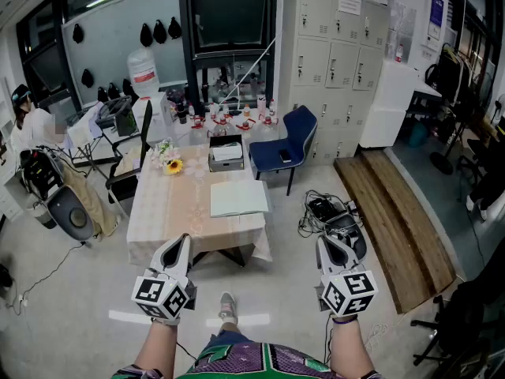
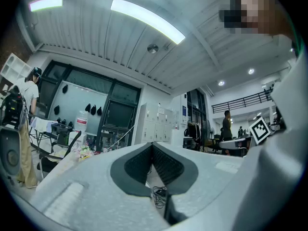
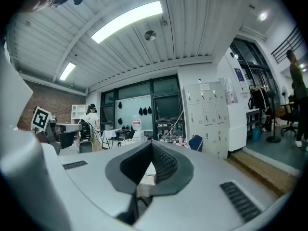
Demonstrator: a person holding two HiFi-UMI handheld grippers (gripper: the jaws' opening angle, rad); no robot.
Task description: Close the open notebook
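The notebook (image 1: 239, 197) lies open and flat, pale pages up, on the near right part of the table (image 1: 170, 212), which wears a light patterned cloth. Both grippers hang in the air well short of the table, above the floor. My left gripper (image 1: 183, 241) is level with the table's near edge, and its jaws are shut with nothing between them (image 2: 152, 146). To the right of the table's corner, my right gripper (image 1: 324, 242) is also shut and empty (image 3: 152, 145). Neither gripper touches the notebook.
A grey box of papers (image 1: 226, 153) and a bunch of flowers (image 1: 169, 163) stand at the table's far end. A blue chair (image 1: 286, 144) is behind the table, a black chair (image 1: 130, 164) on its left. Cables and a bag (image 1: 331, 215) lie on the floor near a wooden ramp (image 1: 394, 212).
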